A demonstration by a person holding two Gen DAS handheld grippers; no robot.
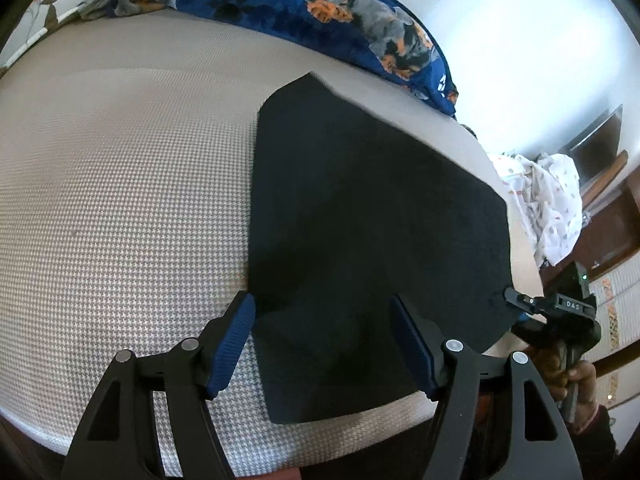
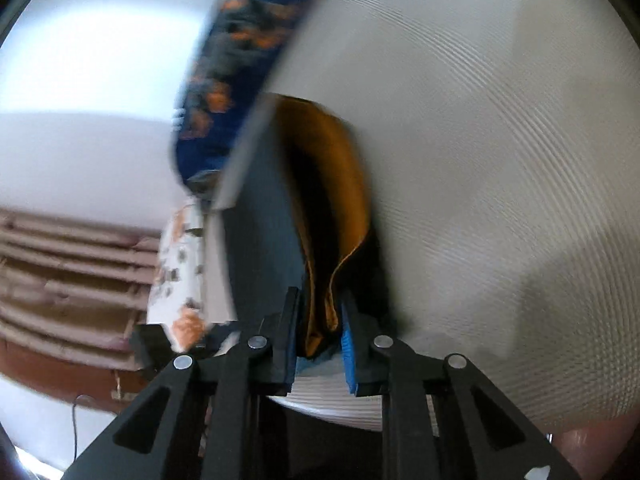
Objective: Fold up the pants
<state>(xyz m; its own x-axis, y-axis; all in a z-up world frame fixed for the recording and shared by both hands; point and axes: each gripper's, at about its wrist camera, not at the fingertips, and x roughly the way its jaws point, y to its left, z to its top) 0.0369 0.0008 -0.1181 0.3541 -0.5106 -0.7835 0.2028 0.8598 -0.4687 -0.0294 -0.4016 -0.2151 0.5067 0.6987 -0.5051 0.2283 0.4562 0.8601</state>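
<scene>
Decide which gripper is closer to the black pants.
Right. The right gripper is clamped on the black pants edge; the left gripper hovers open above them.

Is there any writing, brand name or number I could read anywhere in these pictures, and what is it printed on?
"DAS": white letters on the black body of the right gripper, seen in the left wrist view.
White marks on the blue patterned blanket: too small and blurred to read.
Right wrist view: blurred, no readable text.
</scene>
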